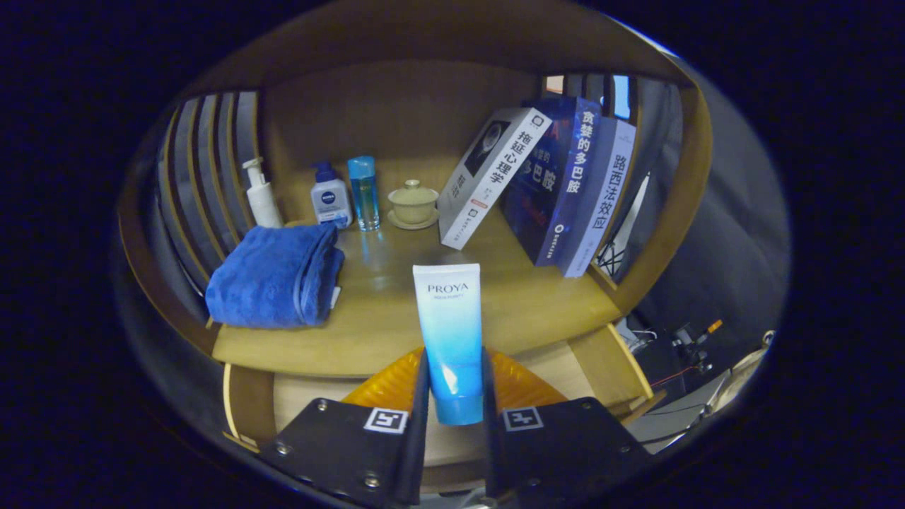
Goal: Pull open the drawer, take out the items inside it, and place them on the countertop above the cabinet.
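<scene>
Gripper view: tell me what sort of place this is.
Likely a staged home nook: a wooden cabinet countertop carrying leaning books, a folded blue towel and toiletry bottles. The gripper is shut on a cream tube.

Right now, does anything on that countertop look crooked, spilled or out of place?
Only the books stand out: they lean left instead of standing upright. The folded towel, bottles and lidded cup sit tidy, no spills. The claw is shut on the tube.
</scene>
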Motion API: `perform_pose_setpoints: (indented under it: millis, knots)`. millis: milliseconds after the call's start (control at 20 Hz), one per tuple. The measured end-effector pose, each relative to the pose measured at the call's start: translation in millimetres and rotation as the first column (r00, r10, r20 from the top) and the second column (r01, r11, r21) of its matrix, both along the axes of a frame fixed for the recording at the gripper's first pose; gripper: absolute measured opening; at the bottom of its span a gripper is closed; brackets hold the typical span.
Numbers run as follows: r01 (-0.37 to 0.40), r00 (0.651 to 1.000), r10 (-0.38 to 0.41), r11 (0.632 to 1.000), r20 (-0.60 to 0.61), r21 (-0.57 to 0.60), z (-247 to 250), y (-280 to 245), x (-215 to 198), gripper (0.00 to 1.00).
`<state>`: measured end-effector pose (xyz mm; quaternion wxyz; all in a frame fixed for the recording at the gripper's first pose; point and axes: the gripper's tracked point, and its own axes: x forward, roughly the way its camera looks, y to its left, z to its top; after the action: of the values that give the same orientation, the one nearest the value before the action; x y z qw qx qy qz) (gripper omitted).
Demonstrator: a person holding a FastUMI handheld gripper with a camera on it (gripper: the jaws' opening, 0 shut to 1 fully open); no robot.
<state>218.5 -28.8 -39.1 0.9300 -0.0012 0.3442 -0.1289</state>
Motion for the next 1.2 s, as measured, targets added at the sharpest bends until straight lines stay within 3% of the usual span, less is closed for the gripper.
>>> perform_pose_setpoints:
  millis: [450, 1100, 1200]
  knots:
    - [0.001, 0.999, 0.001, 0.999, -0.042, 0.052, -38.8, -12.1, 29.0, 0.34]
    - [0.0, 1.0, 0.0, 0.999, -0.008, 0.033, -41.9, -26.3, 57.2, 0.34]
    - [-0.007, 1.0, 0.007, 1.0, -0.006, 0.03, -44.4, -27.5, 59.3, 0.4]
